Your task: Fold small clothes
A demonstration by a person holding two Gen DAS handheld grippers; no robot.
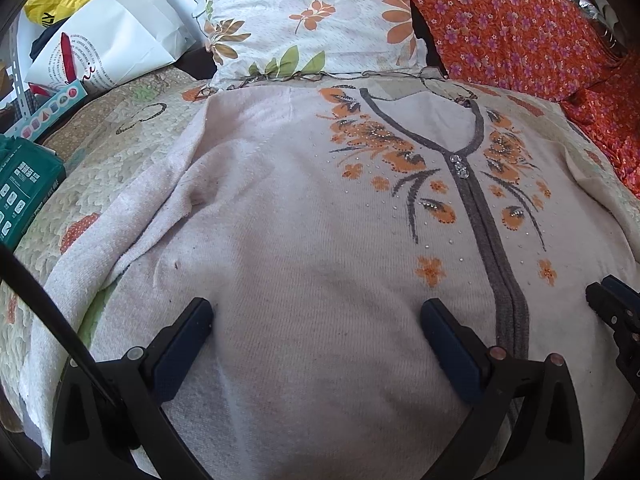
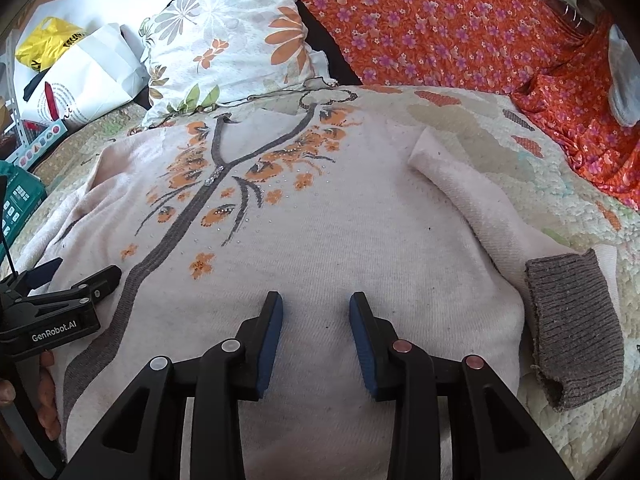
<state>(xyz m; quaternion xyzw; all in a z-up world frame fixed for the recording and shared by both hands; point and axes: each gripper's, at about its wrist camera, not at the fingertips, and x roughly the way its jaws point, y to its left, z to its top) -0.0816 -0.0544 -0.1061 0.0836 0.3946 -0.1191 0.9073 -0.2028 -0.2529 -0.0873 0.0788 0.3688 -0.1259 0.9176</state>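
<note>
A pale pink knit sweater [image 1: 288,208] with orange flowers and a grey centre band [image 1: 480,216] lies spread face up on a quilted bed. It also shows in the right wrist view [image 2: 360,232]. Its left sleeve [image 1: 120,232] is folded along the body; its right sleeve ends in a grey cuff [image 2: 572,324]. My left gripper [image 1: 316,312] is open wide over the lower left of the sweater and also shows in the right wrist view [image 2: 80,274]. My right gripper [image 2: 316,304] is open above the lower right body; its tip shows in the left wrist view [image 1: 608,292].
A floral pillow [image 1: 312,16] and an orange flowered cloth [image 1: 520,28] lie beyond the collar. White and yellow bags [image 1: 100,28] and a green packet [image 1: 24,188] sit at the left. The quilt [image 2: 560,200] extends to the right.
</note>
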